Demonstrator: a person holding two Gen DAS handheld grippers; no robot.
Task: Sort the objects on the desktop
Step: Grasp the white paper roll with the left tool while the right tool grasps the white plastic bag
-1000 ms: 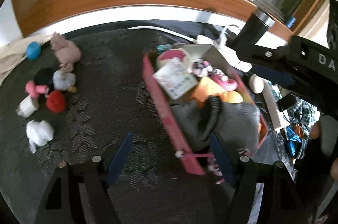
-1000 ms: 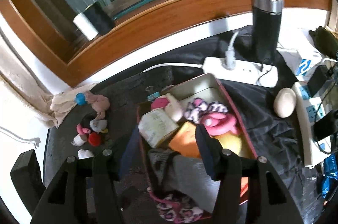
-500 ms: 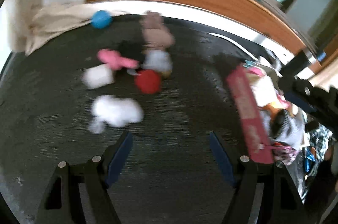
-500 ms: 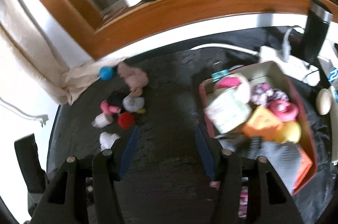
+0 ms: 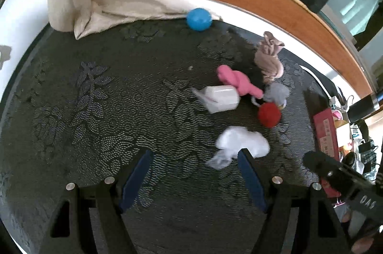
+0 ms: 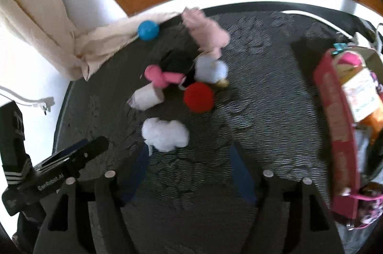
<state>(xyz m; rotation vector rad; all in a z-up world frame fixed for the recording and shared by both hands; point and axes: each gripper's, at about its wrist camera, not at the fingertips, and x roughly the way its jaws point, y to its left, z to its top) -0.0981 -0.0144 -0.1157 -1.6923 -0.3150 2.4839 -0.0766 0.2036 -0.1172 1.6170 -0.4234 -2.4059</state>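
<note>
Both claws, left claw [image 5: 195, 178] and right claw [image 6: 189, 172], hang spread and empty over the bench [image 5: 95, 110]. The white fluff [image 6: 165, 134] lies just ahead, near the red ball [image 6: 198, 97]; a careless pinch could nudge that ball rolling away.

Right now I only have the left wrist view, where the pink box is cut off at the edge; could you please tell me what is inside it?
Observer: In the right wrist view the pink box looks crowded. A white printed packet lies on top, with an orange item under it.
Operator: Thank you. I see only the body of the right gripper; is it carrying anything?
Observer: No. The right gripper is open with nothing between its fingers, and the white fluffy clump lies on the mat just beyond its fingertips.
</note>
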